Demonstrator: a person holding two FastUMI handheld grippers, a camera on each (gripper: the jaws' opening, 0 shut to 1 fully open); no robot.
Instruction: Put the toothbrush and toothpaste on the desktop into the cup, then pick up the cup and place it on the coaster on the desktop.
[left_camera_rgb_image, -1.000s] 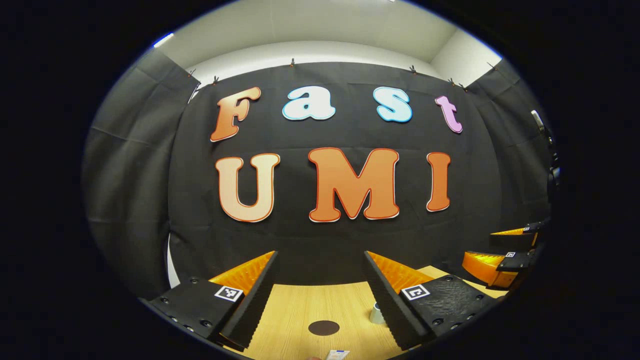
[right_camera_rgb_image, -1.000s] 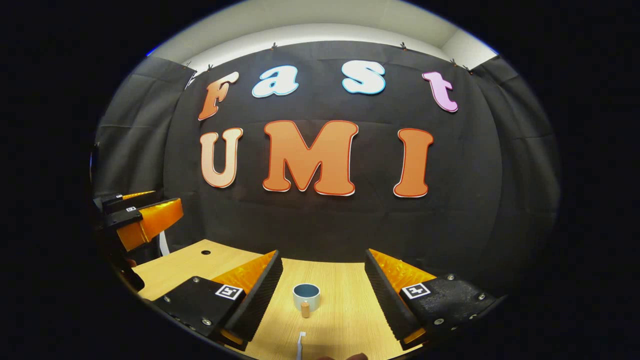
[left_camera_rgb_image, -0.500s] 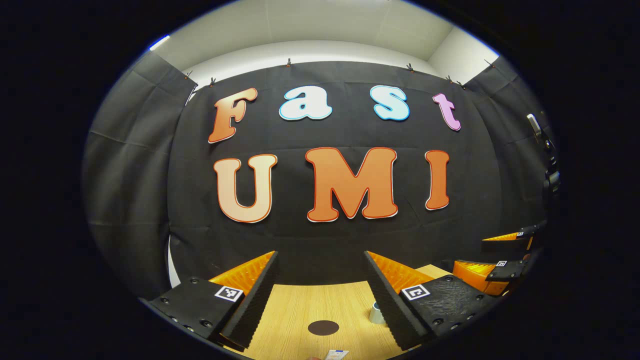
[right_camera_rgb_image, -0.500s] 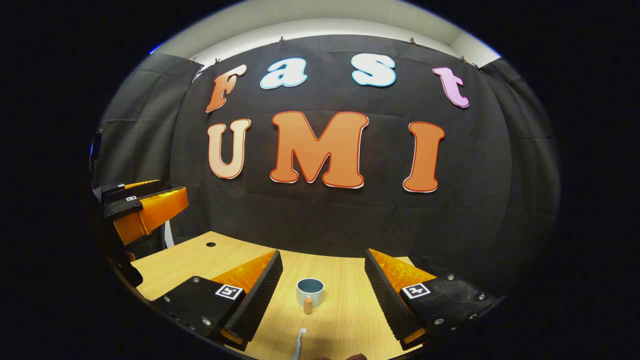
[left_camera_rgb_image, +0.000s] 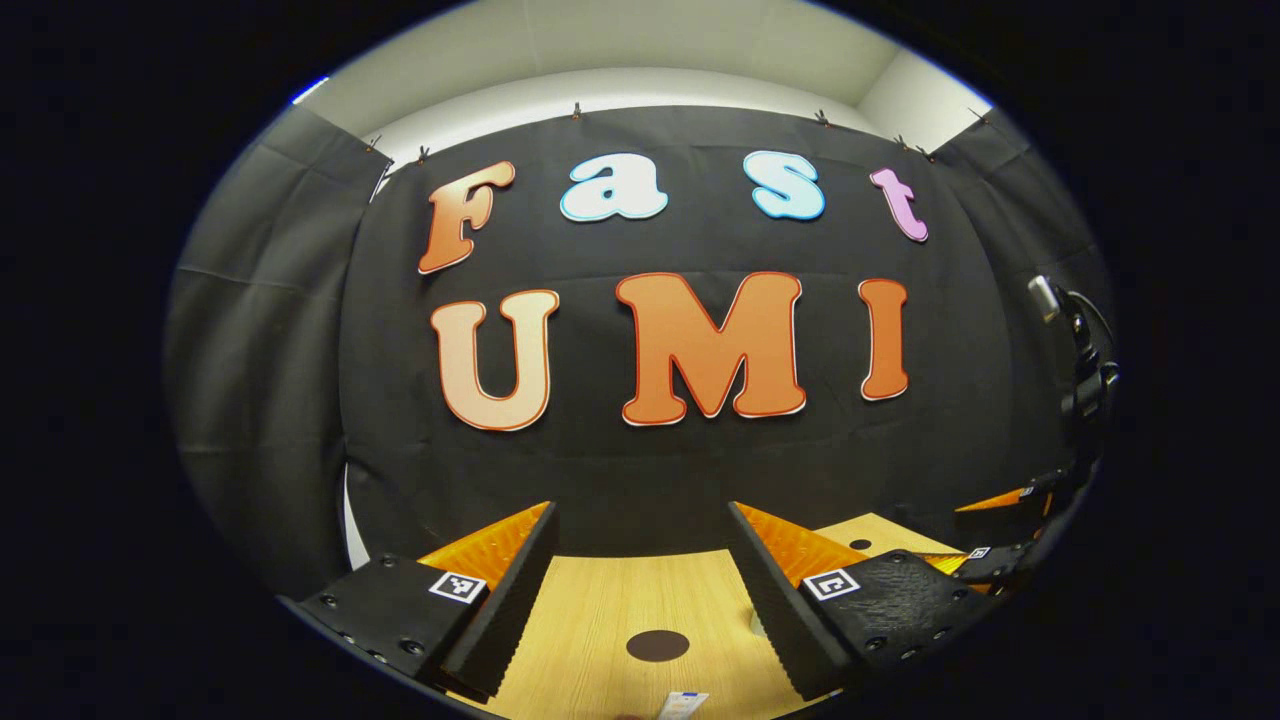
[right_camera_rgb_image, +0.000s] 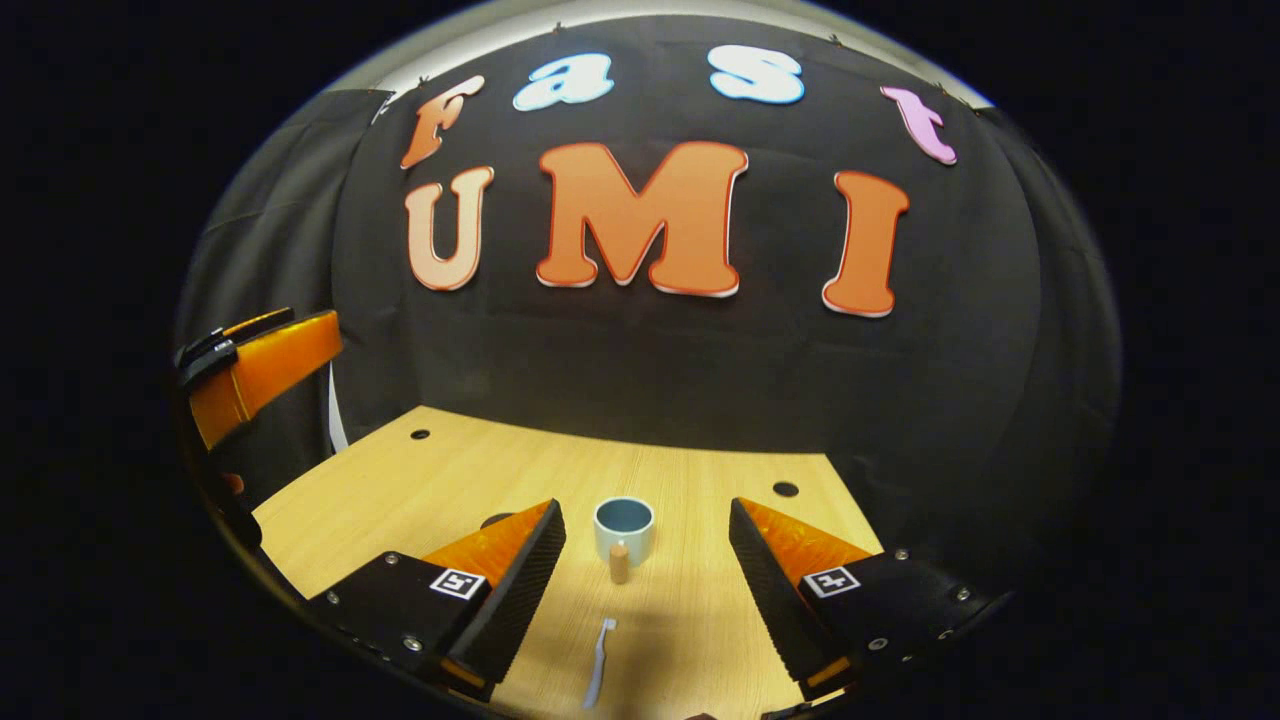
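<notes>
Here we see our right tongs (right_camera_rgb_image: 647, 560) spread wide above the table (right_camera_rgb_image: 700, 480), with the pale toothbrush (right_camera_rgb_image: 600, 676) lying flat between them, just before the blue-lined cup (right_camera_rgb_image: 623, 528).

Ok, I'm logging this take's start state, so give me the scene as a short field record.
cup: upright on the desktop, empty as far as visible
toothbrush: lying flat, nearer the camera than the cup
toothpaste: at the near edge, barely visible
coaster: dark disc, bare
left gripper: open, above the desktop
right gripper: open, cup between its fingers farther off
</notes>
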